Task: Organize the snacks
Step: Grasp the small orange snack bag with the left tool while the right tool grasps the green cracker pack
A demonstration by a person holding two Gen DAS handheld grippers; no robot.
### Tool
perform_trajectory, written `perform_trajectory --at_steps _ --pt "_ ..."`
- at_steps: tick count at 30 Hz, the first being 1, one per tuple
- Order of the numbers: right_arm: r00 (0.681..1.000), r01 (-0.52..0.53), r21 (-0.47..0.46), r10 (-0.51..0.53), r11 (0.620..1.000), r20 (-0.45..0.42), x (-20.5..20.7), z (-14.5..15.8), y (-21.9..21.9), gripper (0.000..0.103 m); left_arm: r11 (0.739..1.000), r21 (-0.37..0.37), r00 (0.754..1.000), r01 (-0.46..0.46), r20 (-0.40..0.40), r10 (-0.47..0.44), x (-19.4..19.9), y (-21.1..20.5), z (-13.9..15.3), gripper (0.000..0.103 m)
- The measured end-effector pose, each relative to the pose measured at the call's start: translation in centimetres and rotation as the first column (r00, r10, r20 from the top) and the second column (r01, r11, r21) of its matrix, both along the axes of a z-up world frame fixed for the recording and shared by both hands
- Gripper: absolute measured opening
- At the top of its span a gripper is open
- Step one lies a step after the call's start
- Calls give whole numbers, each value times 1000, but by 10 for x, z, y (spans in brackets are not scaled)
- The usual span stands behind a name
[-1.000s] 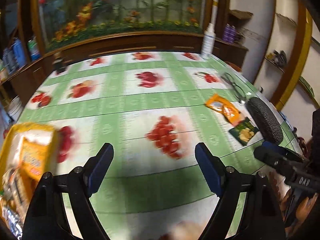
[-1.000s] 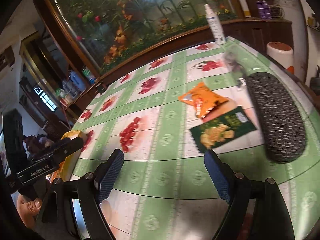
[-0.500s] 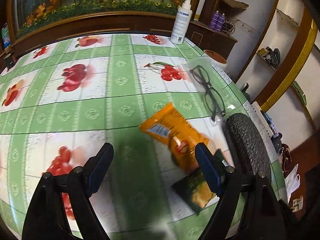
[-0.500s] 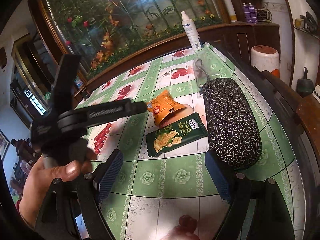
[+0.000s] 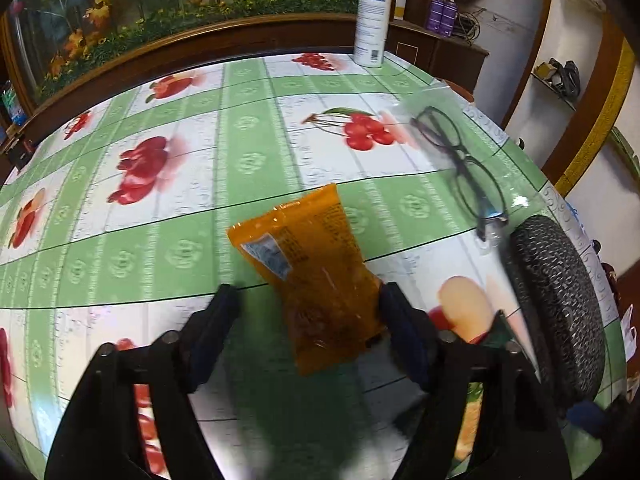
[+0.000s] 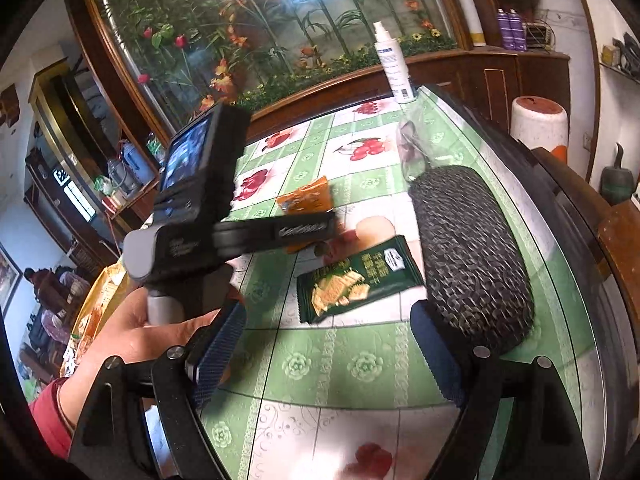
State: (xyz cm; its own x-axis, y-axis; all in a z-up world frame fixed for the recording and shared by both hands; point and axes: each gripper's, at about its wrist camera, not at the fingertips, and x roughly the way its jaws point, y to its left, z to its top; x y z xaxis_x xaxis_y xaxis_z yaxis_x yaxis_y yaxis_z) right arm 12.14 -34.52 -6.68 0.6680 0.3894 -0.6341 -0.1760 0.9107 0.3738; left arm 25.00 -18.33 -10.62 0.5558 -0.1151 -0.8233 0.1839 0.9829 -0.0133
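Observation:
An orange snack packet [image 5: 312, 276] lies flat on the green fruit-print tablecloth [image 5: 248, 168]. My left gripper [image 5: 310, 320] is lowered over its near end with the packet between the closing jaws. The right pad [image 5: 400, 320] is at the packet's edge; the left pad [image 5: 218, 320] stands clear of it. In the right wrist view the left gripper [image 6: 320, 232] covers part of the orange packet [image 6: 308, 198]. A dark green cracker packet [image 6: 360, 280] lies just beyond my right gripper [image 6: 326, 356], which is open with nothing between its fingers.
A black woven glasses case [image 6: 468, 256] lies right of the packets, with glasses in a clear sleeve [image 5: 460, 160] behind it. A white spray bottle [image 5: 370, 20] stands at the far edge. A yellow tray of snacks [image 6: 100, 300] sits at the left. A hand [image 6: 152, 332] holds the left gripper.
The left gripper swung from beside the yellow tray rightward across the table and down over the orange packet, and its jaws narrowed. The right gripper has stayed about where it was.

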Motion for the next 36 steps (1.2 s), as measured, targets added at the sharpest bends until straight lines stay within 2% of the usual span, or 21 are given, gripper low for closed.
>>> perform_trajectory --at_steps 4,10,14,18,20,24,29,30,31,33,35,36 --pt "999 -39 -60 38 997 -19 18 -2 18 88 1000 16 1000 13 -3 -13 -2 22 2 55" --pt "995 -45 -236 23 971 -92 46 -15 42 90 999 21 1000 25 -5 -25 -9 44 2 54" --pt "989 -9 -156 -14 988 -144 33 -14 40 90 1000 11 1000 25 -6 -25 -11 54 2 54" --pt "983 11 -154 -39 988 -178 37 -23 38 90 999 1 999 34 -7 -34 -14 60 3 54" --pt "984 20 -167 -49 986 -170 47 -26 39 95 999 -7 999 32 -7 -32 -15 63 3 54" --pt "988 8 -210 -40 978 -152 71 -28 50 96 1000 -18 1000 22 -6 -22 -19 69 3 53" --pt "991 -22 -343 -25 939 -132 88 -33 77 95 1000 -29 1000 13 -2 -13 -23 75 3 53" --pt "991 -28 -370 -23 929 -133 90 -34 82 93 999 -30 1000 12 -2 -13 -23 76 3 53" --pt "992 -37 -389 -14 920 -128 89 -34 86 88 999 -31 1000 13 -2 -13 -23 77 3 53" --pt "993 -50 -394 5 918 -114 86 -31 89 73 999 -32 1000 14 -1 -14 -23 78 3 53" --pt "994 -52 -399 8 915 -109 84 -29 87 47 999 -29 1000 16 0 -16 -22 79 3 53" --pt "993 -51 -398 6 916 -114 85 -28 86 47 999 -30 1000 17 0 -17 -21 80 3 53"
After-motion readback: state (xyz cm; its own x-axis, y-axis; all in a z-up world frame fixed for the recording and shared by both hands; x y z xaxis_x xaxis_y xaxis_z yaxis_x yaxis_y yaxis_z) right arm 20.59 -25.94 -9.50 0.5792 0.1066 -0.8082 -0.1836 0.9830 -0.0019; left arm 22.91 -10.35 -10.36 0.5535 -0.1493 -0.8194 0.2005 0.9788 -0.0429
